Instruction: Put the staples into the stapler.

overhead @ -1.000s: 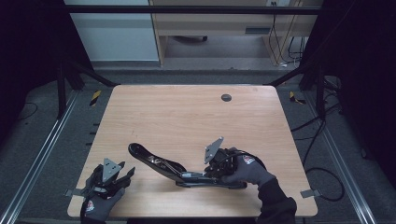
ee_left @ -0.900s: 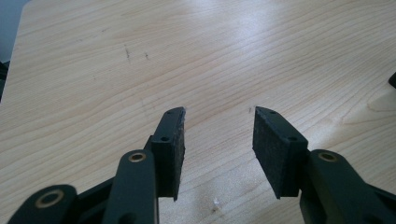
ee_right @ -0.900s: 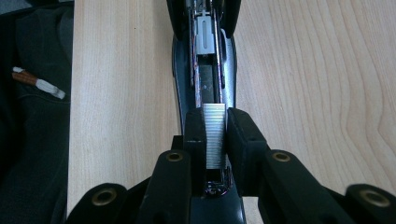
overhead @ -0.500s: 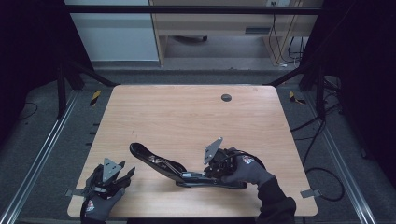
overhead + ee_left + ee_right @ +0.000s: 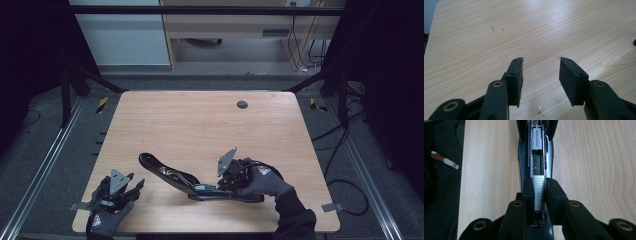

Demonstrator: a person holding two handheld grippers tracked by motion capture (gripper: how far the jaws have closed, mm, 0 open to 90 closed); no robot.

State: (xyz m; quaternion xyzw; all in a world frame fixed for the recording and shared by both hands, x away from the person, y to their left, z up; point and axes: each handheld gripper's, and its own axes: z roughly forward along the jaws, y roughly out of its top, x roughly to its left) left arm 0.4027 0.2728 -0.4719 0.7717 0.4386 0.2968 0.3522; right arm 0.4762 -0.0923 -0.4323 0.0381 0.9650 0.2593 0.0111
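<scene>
A dim workroom with dark curtains at both sides and pale cabinets along the far wall; in the middle, a light wooden table (image 5: 200, 125) with a small round grommet (image 5: 242, 104) in the upper centre of the high view.

Low on the table, right of centre, lies an opened black stapler (image 5: 172, 176), its lid swung out toward the left and its loading channel bare. The right gripper (image 5: 231, 181) sits over the channel, and in the right gripper view its jaws are clamped on a strip of staples (image 5: 539, 192) standing in the track. I'd judge that strip light but brittle: it will snap or shed if pinched hard or twisted, so holding it flat by its two long sides, as now, looks right. The stapler itself seems stiff and fairly heavy, unlikely to slide.

The left gripper (image 5: 131, 187) rests at the lower left, jaws apart with nothing between them, bare wood beneath.
</scene>
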